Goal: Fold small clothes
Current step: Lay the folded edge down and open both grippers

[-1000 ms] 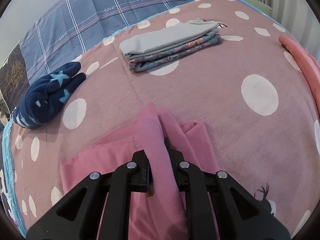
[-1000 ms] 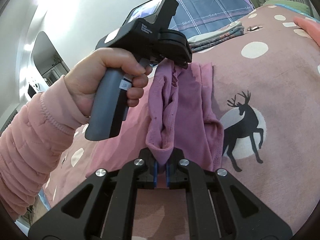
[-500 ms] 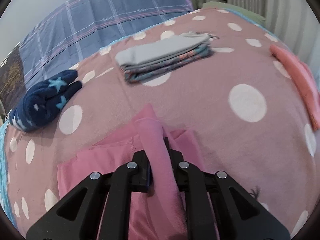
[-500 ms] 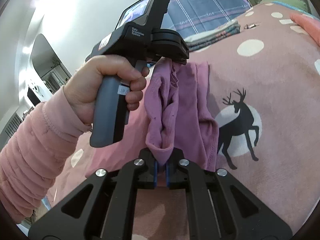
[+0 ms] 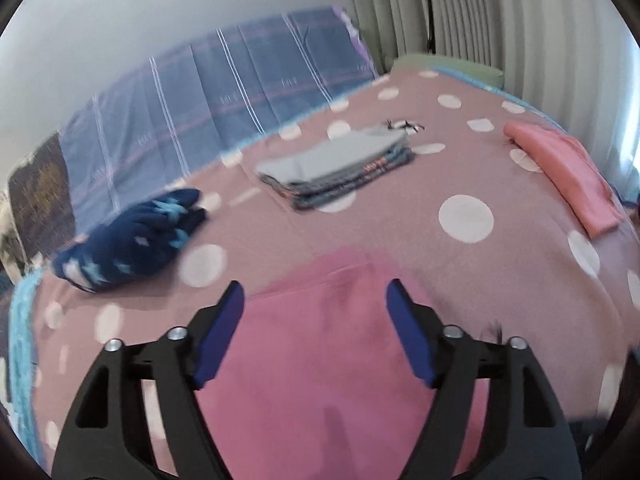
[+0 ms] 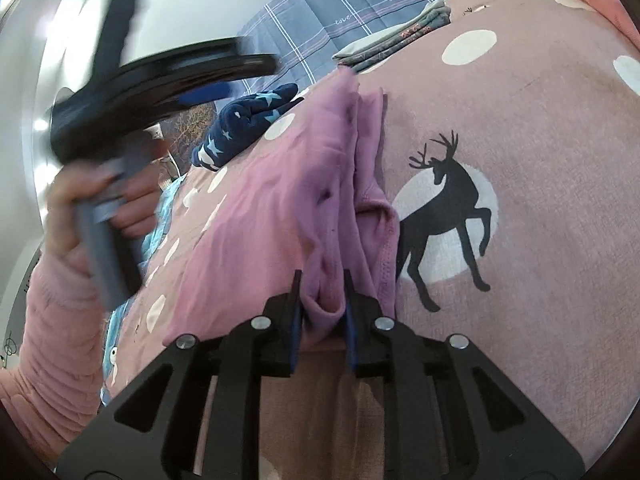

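A small pink garment [image 5: 332, 344] lies flat on the polka-dot bedspread [image 5: 500, 184]. My left gripper [image 5: 316, 300] is open and empty, its blue pads wide apart just above the garment. In the right wrist view the same garment [image 6: 280, 204] lies bunched lengthwise. My right gripper [image 6: 322, 292] has its jaws slightly parted around the garment's near fold, which still sits between the pads. The left gripper [image 6: 160, 76] appears blurred in a hand at the upper left, off the cloth.
A stack of folded clothes [image 5: 340, 164] lies mid-bed. A navy star-patterned garment [image 5: 128, 244] lies at the left. A coral garment [image 5: 568, 176] lies at the right edge. A plaid blue pillow [image 5: 208, 100] is behind. A deer print [image 6: 444, 208] marks the spread.
My left gripper opened, let go of the pink garment and lifted away; the garment dropped flat. My right gripper's jaws have parted a little.
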{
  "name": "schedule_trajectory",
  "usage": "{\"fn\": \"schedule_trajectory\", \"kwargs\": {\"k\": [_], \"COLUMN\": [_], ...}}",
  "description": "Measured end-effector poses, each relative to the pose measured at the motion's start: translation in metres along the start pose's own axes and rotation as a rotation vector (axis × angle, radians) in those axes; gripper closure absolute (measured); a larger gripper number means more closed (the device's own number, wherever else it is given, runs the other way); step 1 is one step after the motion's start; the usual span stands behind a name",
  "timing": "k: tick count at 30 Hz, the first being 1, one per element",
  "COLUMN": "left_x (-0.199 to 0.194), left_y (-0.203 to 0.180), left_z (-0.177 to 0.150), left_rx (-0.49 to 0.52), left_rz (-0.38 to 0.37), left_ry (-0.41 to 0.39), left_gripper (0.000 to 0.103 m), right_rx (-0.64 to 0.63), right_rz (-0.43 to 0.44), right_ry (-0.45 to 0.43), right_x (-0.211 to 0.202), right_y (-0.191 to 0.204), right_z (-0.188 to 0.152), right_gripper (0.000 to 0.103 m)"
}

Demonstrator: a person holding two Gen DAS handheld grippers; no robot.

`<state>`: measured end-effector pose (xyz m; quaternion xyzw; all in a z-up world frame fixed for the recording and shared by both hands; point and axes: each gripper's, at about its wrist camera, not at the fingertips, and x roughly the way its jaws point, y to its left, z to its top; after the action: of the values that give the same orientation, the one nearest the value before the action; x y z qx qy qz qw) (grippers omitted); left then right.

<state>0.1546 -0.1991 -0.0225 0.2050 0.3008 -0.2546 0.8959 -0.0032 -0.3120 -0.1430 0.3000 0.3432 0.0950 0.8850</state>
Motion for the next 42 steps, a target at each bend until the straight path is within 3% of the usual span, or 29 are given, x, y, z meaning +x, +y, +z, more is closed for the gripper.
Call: {"fn": "schedule_trajectory", "kwargs": {"k": [3, 9, 13, 15, 18, 22, 28, 32, 37, 39, 42], "left_x": [-0.037, -0.086, -0.096, -0.094, -0.088, -0.084, -0.073, -0.073, -0.073, -0.076, -0.078], "left_y": [0.019, 0.022, 0.015, 0.012, 0.013, 0.018, -0.001, 0.005, 0.026, 0.027, 0.019], "left_z": [-0.035, -0.134, -0.185, -0.196, -0.199, -0.188, -0.186, -0.188, -0.198, -0.202, -0.207], "left_rx": [-0.016, -0.004, -0.035, -0.035, -0.078, -0.158, -0.069, -0.092, -0.167, -0.189, -0.156], "left_rz": [0.015, -0.019, -0.035, -0.024, -0.002, -0.007, 0.046, 0.071, 0.165, 0.163, 0.167], "left_ry": [-0.013, 0.07, 0.151, 0.159, 0.154, 0.102, 0.106, 0.118, 0.164, 0.173, 0.174], "left_gripper": [0.021, 0.021, 0.021, 0.021, 0.021, 0.021, 0.021, 0.021, 0.02, 0.022, 0.034], "right_rx": [-0.004, 0.018, 0.024, 0.071, 0.171, 0.204, 0.231, 0.237, 0.251, 0.241, 0.242], "right_rz": [-0.003, -0.004, -0.008, 0.045, 0.134, 0.149, 0.198, 0.192, 0.184, 0.141, 0.02], "right_ry": [-0.002, 0.001, 0.001, 0.005, 0.005, -0.036, -0.052, -0.05, -0.041, -0.027, 0.01], "right_x": [-0.002, -0.002, -0.003, -0.004, -0.009, -0.021, -0.025, -0.025, -0.027, -0.026, -0.022], "right_y": [0.001, -0.002, 0.001, -0.002, -0.008, -0.006, 0.001, -0.001, -0.009, -0.014, -0.03], "right_z": [-0.001, -0.001, 0.004, 0.009, 0.018, 0.026, 0.034, 0.035, 0.029, 0.024, 0.009], "right_gripper": [0.084, 0.084, 0.084, 0.088, 0.095, 0.096, 0.097, 0.097, 0.098, 0.098, 0.101]}}
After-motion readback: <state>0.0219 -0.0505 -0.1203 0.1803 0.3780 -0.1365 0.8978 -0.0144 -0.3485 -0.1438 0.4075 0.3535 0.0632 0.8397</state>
